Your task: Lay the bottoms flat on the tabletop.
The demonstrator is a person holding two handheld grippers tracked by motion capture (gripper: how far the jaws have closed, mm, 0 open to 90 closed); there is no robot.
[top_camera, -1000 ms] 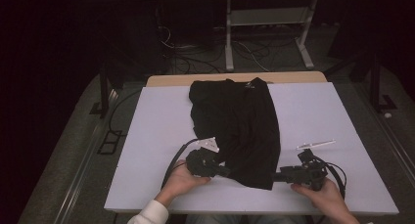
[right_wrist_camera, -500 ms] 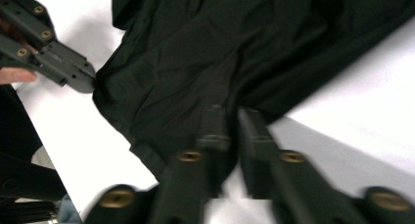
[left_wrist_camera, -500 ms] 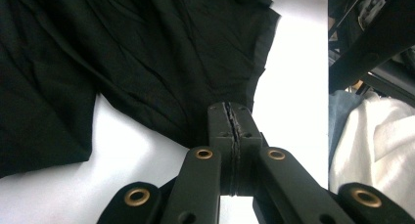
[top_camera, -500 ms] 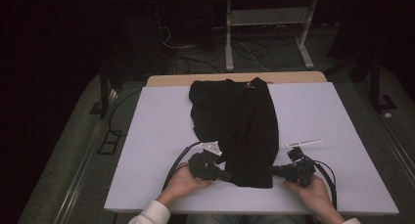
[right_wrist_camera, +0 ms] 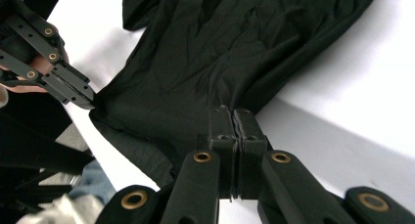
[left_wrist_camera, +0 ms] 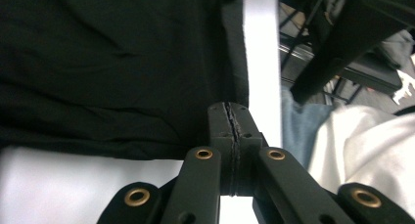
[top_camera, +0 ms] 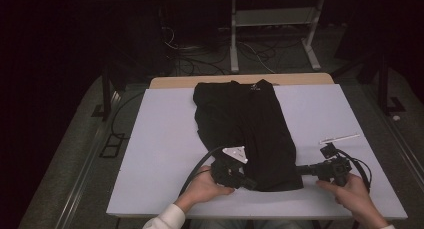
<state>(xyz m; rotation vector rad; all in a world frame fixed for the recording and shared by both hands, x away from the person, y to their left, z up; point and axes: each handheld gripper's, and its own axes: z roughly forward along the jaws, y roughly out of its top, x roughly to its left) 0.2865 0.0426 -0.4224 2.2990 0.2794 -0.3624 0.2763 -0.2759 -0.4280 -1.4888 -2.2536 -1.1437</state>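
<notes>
Both tongs (top_camera: 248, 181) (top_camera: 302, 170) pinch the black shirt's (top_camera: 250, 124) hem; a pen (top_camera: 340, 138) lies nearby.

Right at the jaw tips of the left gripper (left_wrist_camera: 230, 117), the black garment (top_camera: 250, 129) reads as soft, matt cloth, thin knit, with fine creases and no sheen. Same cloth ahead of the right gripper (right_wrist_camera: 234, 121), wrinkled in long shallow folds, its hem doubled and slightly ribbed. Both grippers look like matt black plastic, a little grainy at the pads, with small glossy brass-coloured rivets set in the arms. A pale grey plate (top_camera: 236, 153) on top of the left gripper looks smooth and flat. Under the cloth, the table (top_camera: 160, 139) is a smooth, matt white sheet; beyond it, a bare wooden edge (top_camera: 175, 82), pale and dull.
</notes>
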